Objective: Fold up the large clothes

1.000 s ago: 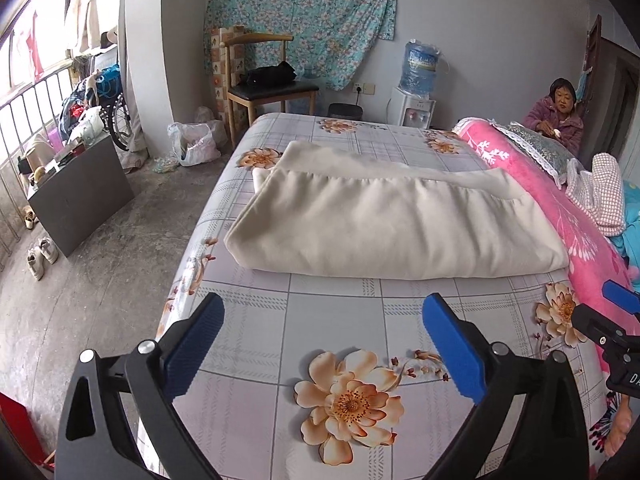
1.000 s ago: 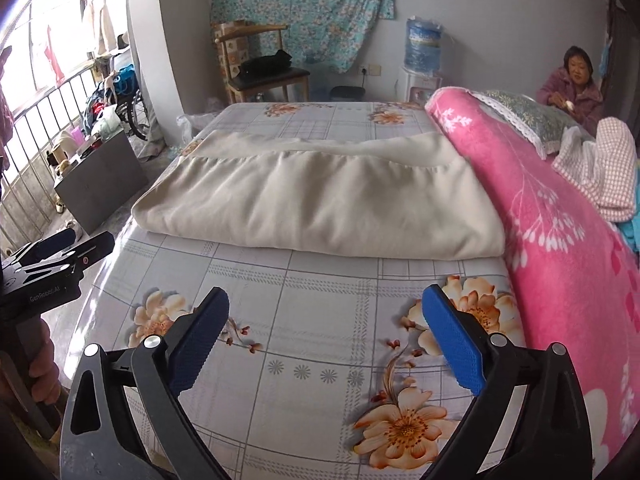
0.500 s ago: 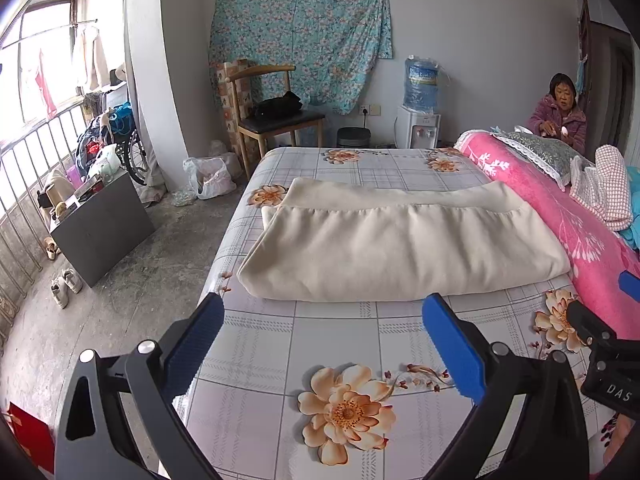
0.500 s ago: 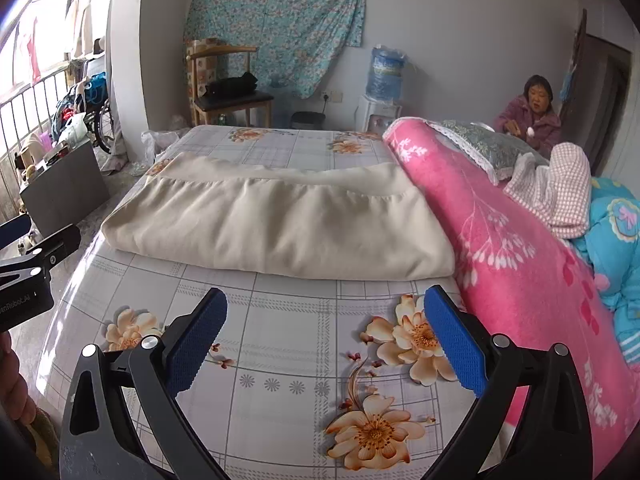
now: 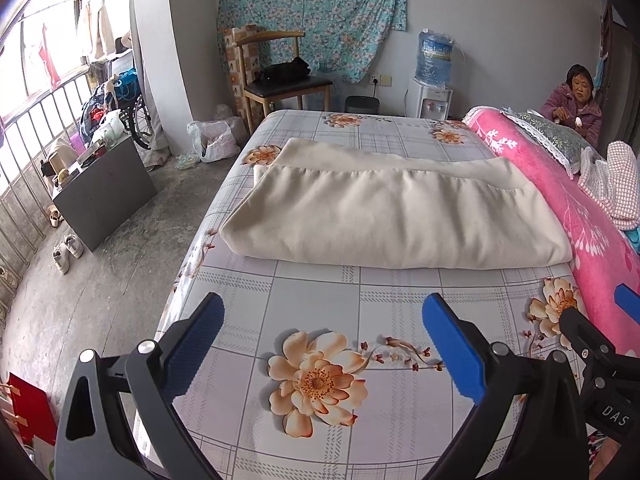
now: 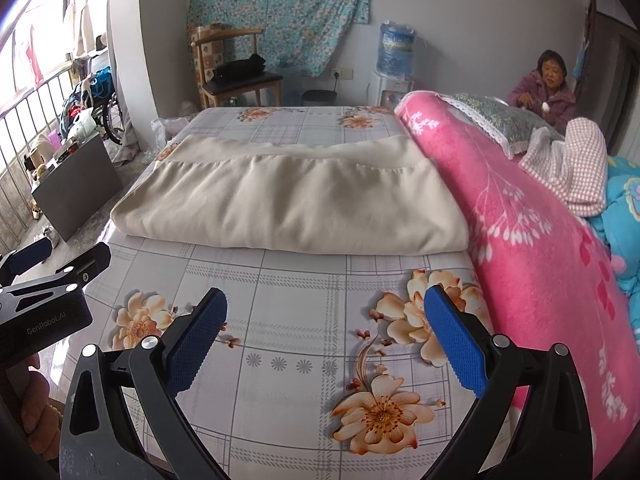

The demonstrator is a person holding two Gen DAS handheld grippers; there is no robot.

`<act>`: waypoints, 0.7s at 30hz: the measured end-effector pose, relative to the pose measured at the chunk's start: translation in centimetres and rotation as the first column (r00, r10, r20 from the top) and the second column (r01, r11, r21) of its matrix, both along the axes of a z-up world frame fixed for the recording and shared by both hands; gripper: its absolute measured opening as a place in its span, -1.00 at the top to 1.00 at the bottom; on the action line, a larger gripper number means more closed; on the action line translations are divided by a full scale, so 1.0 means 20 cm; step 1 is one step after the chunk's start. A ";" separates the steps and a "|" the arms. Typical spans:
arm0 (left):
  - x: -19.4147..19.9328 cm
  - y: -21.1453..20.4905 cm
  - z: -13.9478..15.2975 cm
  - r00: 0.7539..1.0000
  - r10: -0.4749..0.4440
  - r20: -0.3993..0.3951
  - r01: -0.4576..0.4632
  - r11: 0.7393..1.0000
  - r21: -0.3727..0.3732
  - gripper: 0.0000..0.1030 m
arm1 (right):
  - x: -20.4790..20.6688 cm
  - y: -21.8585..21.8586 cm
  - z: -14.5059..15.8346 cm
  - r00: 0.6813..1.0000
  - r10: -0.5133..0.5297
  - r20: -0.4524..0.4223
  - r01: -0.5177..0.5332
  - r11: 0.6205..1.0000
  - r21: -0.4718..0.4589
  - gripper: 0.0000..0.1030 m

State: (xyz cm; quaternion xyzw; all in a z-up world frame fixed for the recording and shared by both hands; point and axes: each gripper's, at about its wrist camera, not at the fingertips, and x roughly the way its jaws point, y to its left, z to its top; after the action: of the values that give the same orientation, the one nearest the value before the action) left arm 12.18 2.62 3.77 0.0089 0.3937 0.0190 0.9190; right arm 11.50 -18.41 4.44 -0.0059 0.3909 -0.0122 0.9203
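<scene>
At the far left, a window railing [image 5: 24, 128] runs beside a dark cabinet [image 5: 106, 190] with a pair of shoes [image 5: 68, 252] on the concrete floor just next to it. Further back stands a wooden chair [image 5: 280, 80] with a black bag on its seat, in front of a flowered cloth [image 5: 312, 12] hung on the wall.

The bed [image 5: 320, 312], covered in a checked sheet with orange flowers, fills the middle. The cream garment [image 5: 396, 216] lies folded across it, well ahead of both tools and touching neither. Its right end lies against the pink blanket [image 6: 532, 240].

The left gripper [image 5: 320, 344] hovers over the near part of the sheet, its blue pads spread wide and holding nothing. The right gripper [image 6: 326, 340] hangs beside it over the sheet, likewise spread wide and empty.

A water dispenser [image 5: 434, 76] stands by the back wall. At the far right a person [image 6: 548, 88] sits behind the pillow [image 6: 496, 116].
</scene>
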 end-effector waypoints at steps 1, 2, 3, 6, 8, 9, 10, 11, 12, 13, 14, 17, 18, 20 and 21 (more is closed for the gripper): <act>0.00 0.00 0.00 1.000 -0.003 -0.004 0.003 1.000 -0.005 -0.89 | 0.00 -0.01 0.00 1.000 -0.001 0.002 0.001 1.000 0.009 -0.84; 0.00 -0.01 0.00 1.000 -0.005 -0.006 0.005 1.000 -0.008 -0.89 | 0.00 -0.01 0.00 1.000 -0.001 0.001 0.001 1.000 0.015 -0.84; 0.00 -0.01 0.01 1.000 -0.007 -0.006 0.007 1.000 -0.008 -0.89 | 0.00 -0.02 -0.01 1.000 -0.002 0.000 0.002 1.000 0.018 -0.84; -0.01 -0.02 0.02 1.000 -0.006 0.003 0.006 1.000 0.004 -0.89 | 0.00 -0.02 -0.01 1.000 -0.007 -0.005 0.007 1.000 0.011 -0.84; -0.01 -0.03 0.02 1.000 -0.005 0.003 0.004 1.000 0.005 -0.89 | 0.00 -0.02 -0.01 1.000 -0.002 -0.008 0.002 1.000 0.009 -0.84; -0.01 -0.03 0.02 1.000 -0.004 0.002 0.004 1.000 0.004 -0.89 | 0.00 -0.02 -0.01 1.000 0.001 -0.010 -0.001 1.000 0.009 -0.84; -0.01 -0.02 0.02 1.000 -0.005 0.001 0.005 1.000 0.002 -0.89 | 0.00 -0.01 -0.01 1.000 0.004 -0.010 -0.004 1.000 0.007 -0.84; -0.01 -0.02 0.02 1.000 -0.005 0.001 0.005 1.000 0.000 -0.89 | 0.00 -0.01 -0.01 1.000 0.006 -0.010 -0.006 1.000 0.004 -0.84; -0.01 -0.02 0.02 1.000 -0.003 0.000 0.003 1.000 -0.002 -0.89 | 0.00 0.00 -0.01 1.000 0.009 -0.012 -0.009 1.000 0.002 -0.84; -0.01 -0.02 0.02 1.000 -0.003 -0.001 0.003 1.000 -0.002 -0.89 | 0.00 0.00 -0.01 1.000 0.011 -0.013 -0.011 1.000 0.000 -0.84; -0.01 -0.02 0.02 1.000 -0.003 -0.003 0.003 1.000 -0.007 -0.89 | 0.00 0.01 -0.01 1.000 0.012 -0.013 -0.012 1.000 -0.002 -0.84; -0.01 -0.02 0.02 1.000 -0.003 -0.013 0.002 1.000 -0.019 -0.89 | 0.00 0.02 -0.02 1.000 0.016 -0.016 -0.016 1.000 -0.008 -0.84; -0.01 -0.01 0.02 1.000 -0.003 -0.015 0.002 1.000 -0.022 -0.89 | 0.00 0.02 -0.02 1.000 0.017 -0.017 -0.018 1.000 -0.011 -0.84; -0.01 -0.01 0.02 1.000 -0.002 -0.019 0.001 1.000 -0.021 -0.89 | 0.00 0.03 -0.02 1.000 0.024 -0.019 -0.024 1.000 -0.016 -0.84; 0.00 -0.01 0.02 1.000 -0.002 -0.022 0.001 1.000 -0.023 -0.89 | 0.00 0.03 -0.02 0.999 0.026 -0.019 -0.027 1.000 -0.017 -0.84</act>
State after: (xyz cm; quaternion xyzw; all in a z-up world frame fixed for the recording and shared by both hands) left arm 12.12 2.43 4.08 -0.0013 0.4040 0.0137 0.9146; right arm 11.53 -17.81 3.97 -0.0189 0.3994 -0.0033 0.9166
